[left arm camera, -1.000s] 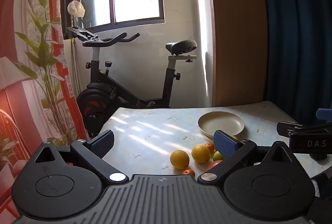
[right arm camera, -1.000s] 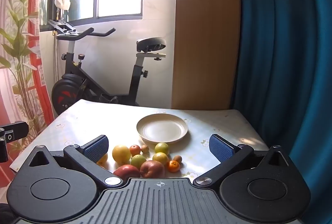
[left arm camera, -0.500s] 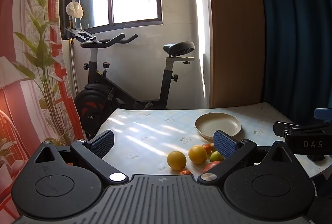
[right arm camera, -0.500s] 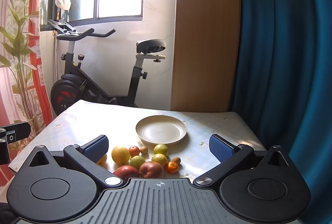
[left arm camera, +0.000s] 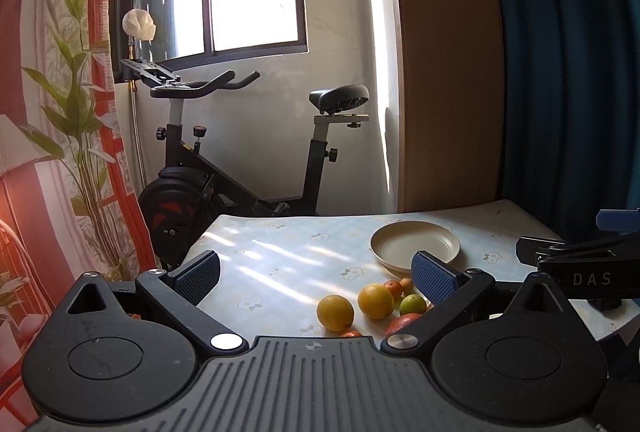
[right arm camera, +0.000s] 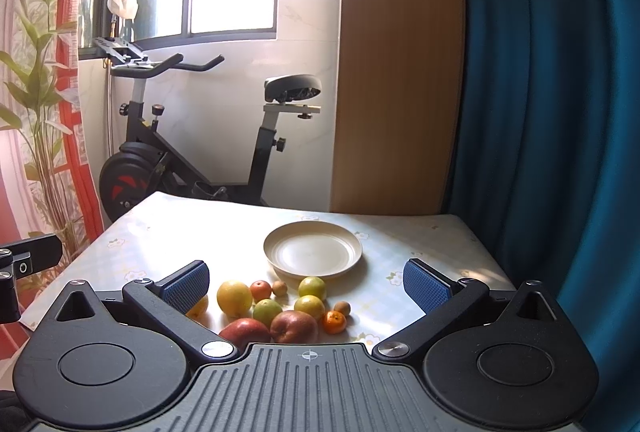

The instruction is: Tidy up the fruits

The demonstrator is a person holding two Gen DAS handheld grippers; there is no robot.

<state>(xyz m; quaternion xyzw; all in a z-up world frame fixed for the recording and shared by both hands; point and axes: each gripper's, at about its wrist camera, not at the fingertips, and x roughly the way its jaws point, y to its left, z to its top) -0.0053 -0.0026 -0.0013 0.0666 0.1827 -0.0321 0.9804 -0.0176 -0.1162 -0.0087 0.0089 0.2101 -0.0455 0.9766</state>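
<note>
A cream plate (right arm camera: 313,250) stands empty on the table, also in the left wrist view (left arm camera: 415,242). Just in front of it lies a heap of fruit: a large orange (right arm camera: 234,297), two red apples (right arm camera: 294,326), green and yellow citrus (right arm camera: 312,288), small tangerines (right arm camera: 334,322) and small brown fruits (right arm camera: 280,288). In the left wrist view two oranges (left arm camera: 375,301) and a green fruit (left arm camera: 413,305) show. My right gripper (right arm camera: 307,282) is open and empty, held above the heap. My left gripper (left arm camera: 316,272) is open and empty, left of the fruit.
The table (right arm camera: 192,228) has a pale flowered cloth. An exercise bike (right arm camera: 168,152) stands behind it by the window. A blue curtain (right arm camera: 552,112) hangs on the right, a plant-print curtain (left arm camera: 60,132) on the left. The right gripper's body (left arm camera: 580,264) shows in the left view.
Both views have tilted up slightly, so the plate and fruit sit a little lower in frame. Both grippers stay open. No fruit has moved.
</note>
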